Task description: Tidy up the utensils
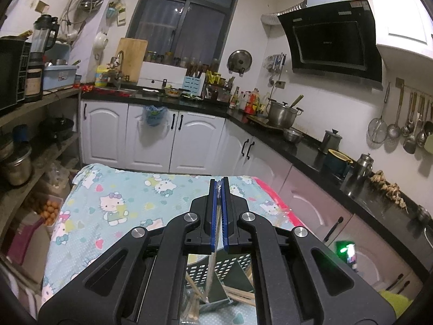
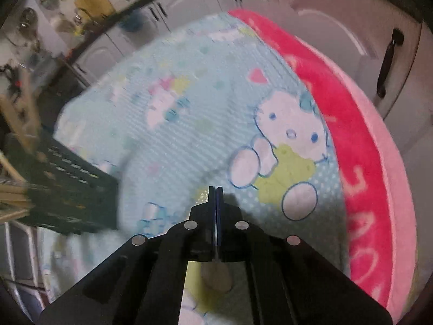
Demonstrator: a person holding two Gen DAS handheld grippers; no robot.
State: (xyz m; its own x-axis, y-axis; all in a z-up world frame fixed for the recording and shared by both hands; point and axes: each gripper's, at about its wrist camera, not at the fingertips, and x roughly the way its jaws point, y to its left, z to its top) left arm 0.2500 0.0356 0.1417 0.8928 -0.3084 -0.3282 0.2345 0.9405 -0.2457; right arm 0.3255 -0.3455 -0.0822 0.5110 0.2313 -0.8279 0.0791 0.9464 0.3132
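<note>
Blue-padded left gripper (image 1: 219, 187) clenched on a thin utensil handle (image 1: 213, 233) above the black basket (image 1: 232, 264); right gripper (image 2: 215, 189) clenched empty, probably between picks.

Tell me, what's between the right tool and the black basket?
Just bare kitty cloth between the right tool and black basket, shown in the right wrist view.

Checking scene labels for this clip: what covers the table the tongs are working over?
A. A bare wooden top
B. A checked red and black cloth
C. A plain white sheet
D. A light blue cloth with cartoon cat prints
D: the cloth is light blue and printed with white cartoon cats, hearts and bows, also seen in the right wrist view, where a pink blanket lies along its edge.
</note>
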